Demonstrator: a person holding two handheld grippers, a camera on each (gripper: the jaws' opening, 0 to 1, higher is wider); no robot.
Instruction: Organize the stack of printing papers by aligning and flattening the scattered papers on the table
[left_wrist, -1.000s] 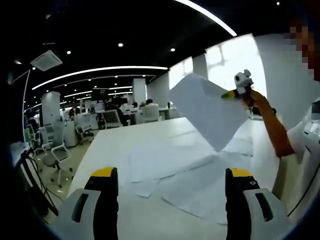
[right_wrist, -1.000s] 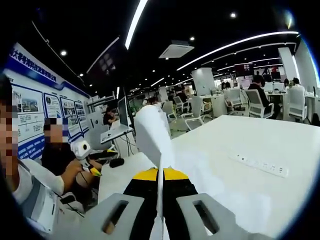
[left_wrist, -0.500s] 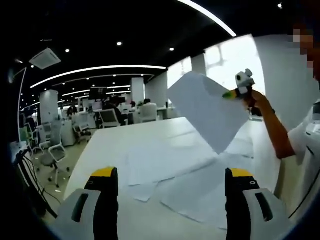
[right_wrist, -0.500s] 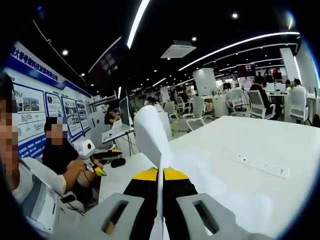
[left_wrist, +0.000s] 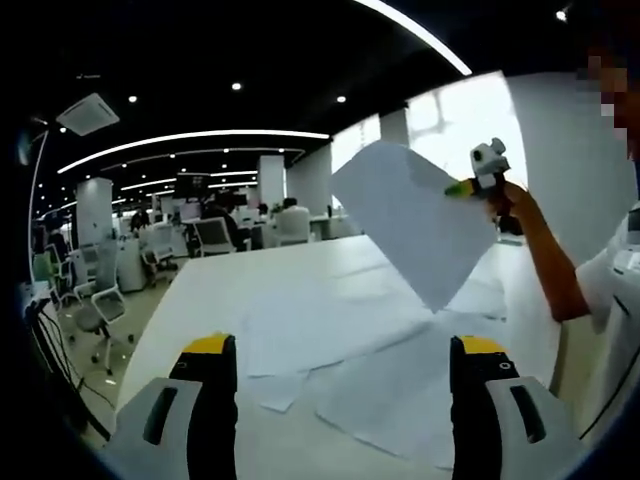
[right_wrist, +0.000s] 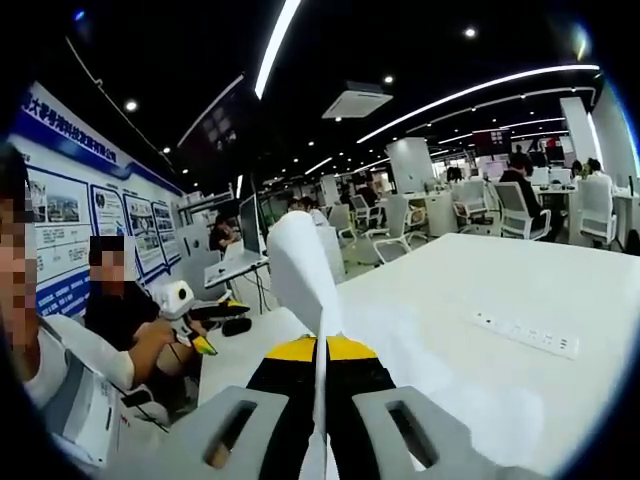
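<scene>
1. In the left gripper view the left gripper (left_wrist: 335, 400) stands with its jaws wide apart and nothing between them; their yellow-tipped fingers (left_wrist: 212, 345) rise from the bottom edge, which cuts off their lower bodies.
2. Between and beyond those jaws the scattered papers (left_wrist: 340, 345) lie loose and overlapping on the white table (left_wrist: 230, 285); white on white, their edges are hard to trace, and how many sheets there are cannot be told.
3. The table's left part and far end are bare of sheets — open room there; office chairs (left_wrist: 85, 320) stand off its left edge.
4. To the right, the right gripper (left_wrist: 470, 185) is held up in a hand (left_wrist: 510, 200) and holds a lifted sheet (left_wrist: 415, 220) by one corner; the sheet hangs tilted above the papers, its lowest corner near them, though contact cannot be made out.
5. In the right gripper view the right gripper's jaws are closed together on that sheet, seen edge-on and curling upward (right_wrist: 300, 265); the pinched edge is hidden between the jaws.
6. At left a seated person holds another gripper (right_wrist: 185, 310); at right a power strip (right_wrist: 525, 335) lies on bare tabletop — the table's near edge is cut off.
</scene>
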